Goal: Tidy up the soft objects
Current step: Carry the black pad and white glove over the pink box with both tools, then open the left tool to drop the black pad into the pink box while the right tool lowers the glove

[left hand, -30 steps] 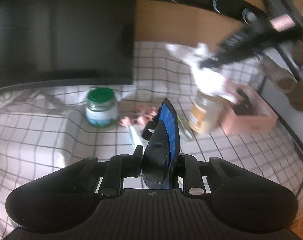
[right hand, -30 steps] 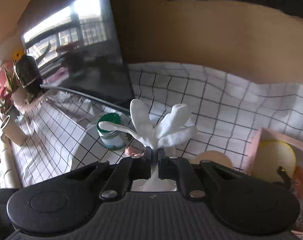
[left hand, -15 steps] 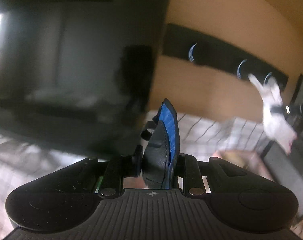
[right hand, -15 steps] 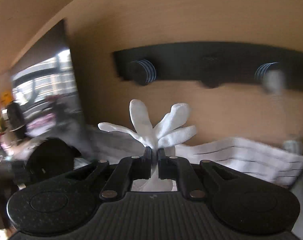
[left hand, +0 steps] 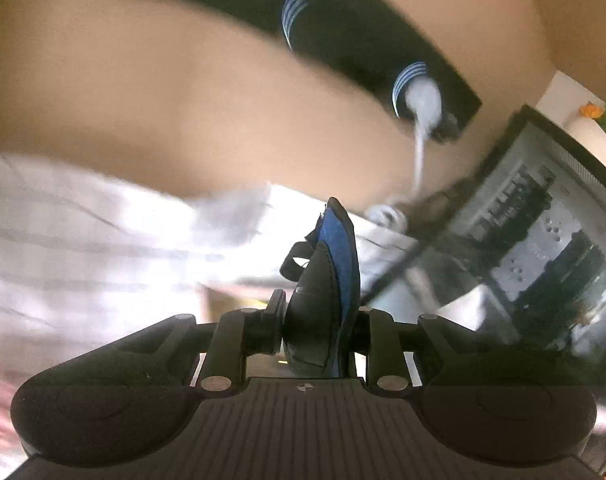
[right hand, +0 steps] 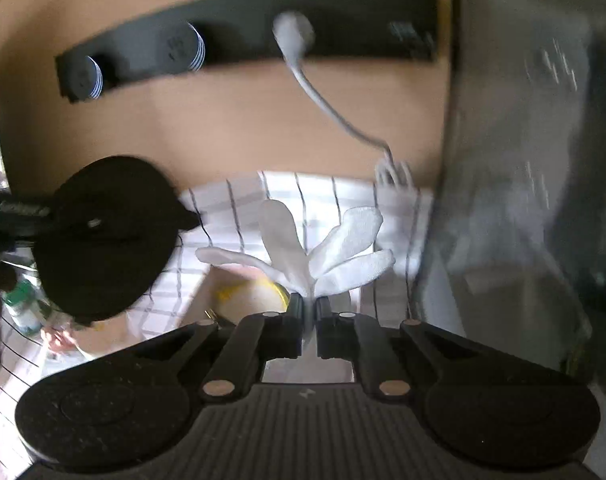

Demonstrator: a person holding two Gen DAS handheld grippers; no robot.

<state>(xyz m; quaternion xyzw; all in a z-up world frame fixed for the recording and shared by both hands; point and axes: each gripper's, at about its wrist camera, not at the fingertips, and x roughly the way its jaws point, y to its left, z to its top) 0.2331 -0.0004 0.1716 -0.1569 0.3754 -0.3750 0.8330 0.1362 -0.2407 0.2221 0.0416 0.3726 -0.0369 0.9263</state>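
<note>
My left gripper [left hand: 318, 312] is shut on a black and blue soft pad [left hand: 331, 280] and holds it up in the air before a tan wall. My right gripper [right hand: 310, 312] is shut on a white glove [right hand: 303, 248] whose fingers splay upward. The black pad and left gripper [right hand: 103, 236] also show at the left of the right wrist view. A black wall rack [right hand: 243, 32] with round pegs hangs above in the right wrist view, and it also shows in the left wrist view [left hand: 343, 28]. The view is blurred by motion.
A white cable [right hand: 323, 96] hangs from one peg down to the checked cloth [right hand: 303, 196]. A dark monitor [left hand: 543, 232] stands at right. A pink box with a yellow-rimmed item [right hand: 255, 296] lies below my right gripper. A green-lidded jar [right hand: 23, 308] stands at far left.
Both grippers have lifted from the table toward the wall rack and swung right. The jars and box have dropped out of the left view. Each grip is unchanged.
</note>
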